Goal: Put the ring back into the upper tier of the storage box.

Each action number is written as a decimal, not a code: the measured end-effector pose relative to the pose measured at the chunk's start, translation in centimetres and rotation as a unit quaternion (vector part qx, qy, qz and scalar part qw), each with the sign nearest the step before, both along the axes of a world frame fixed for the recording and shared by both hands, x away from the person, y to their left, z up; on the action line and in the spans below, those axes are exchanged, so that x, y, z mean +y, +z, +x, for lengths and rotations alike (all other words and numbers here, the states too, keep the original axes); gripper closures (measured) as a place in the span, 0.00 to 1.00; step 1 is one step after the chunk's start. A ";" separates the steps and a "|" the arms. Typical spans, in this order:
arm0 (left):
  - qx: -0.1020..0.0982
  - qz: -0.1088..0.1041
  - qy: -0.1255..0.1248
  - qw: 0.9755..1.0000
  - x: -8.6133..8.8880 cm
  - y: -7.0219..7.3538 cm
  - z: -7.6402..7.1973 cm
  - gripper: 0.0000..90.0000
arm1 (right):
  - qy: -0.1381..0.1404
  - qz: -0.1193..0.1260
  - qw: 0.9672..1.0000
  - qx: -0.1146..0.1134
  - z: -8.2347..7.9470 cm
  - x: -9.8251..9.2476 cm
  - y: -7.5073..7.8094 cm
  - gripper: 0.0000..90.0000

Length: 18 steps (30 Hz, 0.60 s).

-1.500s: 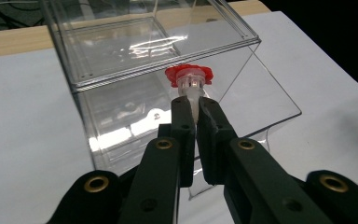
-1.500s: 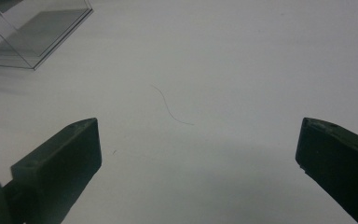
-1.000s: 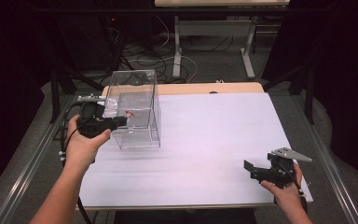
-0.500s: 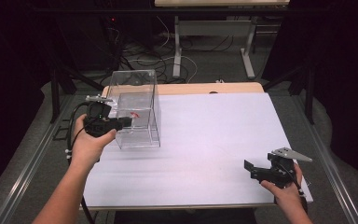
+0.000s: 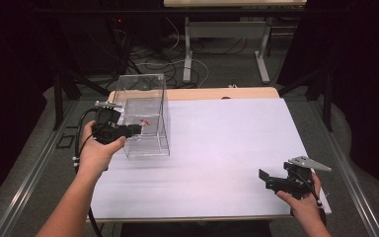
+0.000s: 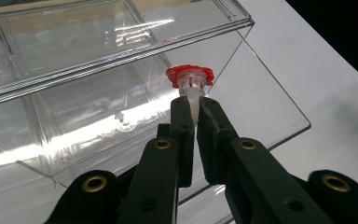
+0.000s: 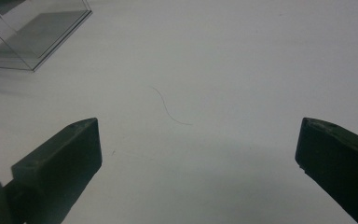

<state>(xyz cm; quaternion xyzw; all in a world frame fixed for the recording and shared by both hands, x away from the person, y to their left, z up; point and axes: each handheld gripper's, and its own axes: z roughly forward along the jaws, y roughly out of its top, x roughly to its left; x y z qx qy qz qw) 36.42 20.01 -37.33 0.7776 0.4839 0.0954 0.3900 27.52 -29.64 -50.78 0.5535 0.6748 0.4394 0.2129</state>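
1. High view showed the left gripper at the open side of a clear plastic box on the left part of the white table. It had moved up and inward over the last second, from beside the box's front corner toward the box's middle.
2. Left gripper view showed its jaws clamped on the neck of a small tube with a red cap, the cap end pointing into the box (the tube's body was hidden between the jaws).
3. That shift suggested the tube was being carried in to be set down inside, and the release was not yet made.
4. The right gripper sat near the table's front right edge, well apart from the box, its jaws spread wide over bare table with nothing between them.
5. The box's thin walls and inner shelf lay just beside the cap and could catch it.
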 end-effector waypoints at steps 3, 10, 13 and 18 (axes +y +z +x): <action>0.001 -0.001 -0.001 1.000 0.0 0.0 0.0 0.94 | 0.002 -0.002 1.000 -0.002 -0.1 -0.1 0.1 0.00; -0.010 -0.019 0.012 1.000 0.2 0.0 -0.1 0.85 | -0.002 0.004 1.000 0.003 0.0 -0.2 0.0 0.00; -0.013 -0.020 0.011 1.000 0.1 -0.1 0.0 0.83 | -0.002 0.001 1.000 0.003 0.1 -0.3 -0.1 0.00; -0.022 -0.019 0.011 1.000 0.1 -0.3 0.0 0.76 | -0.001 0.001 1.000 0.003 0.0 -0.3 -0.1 0.00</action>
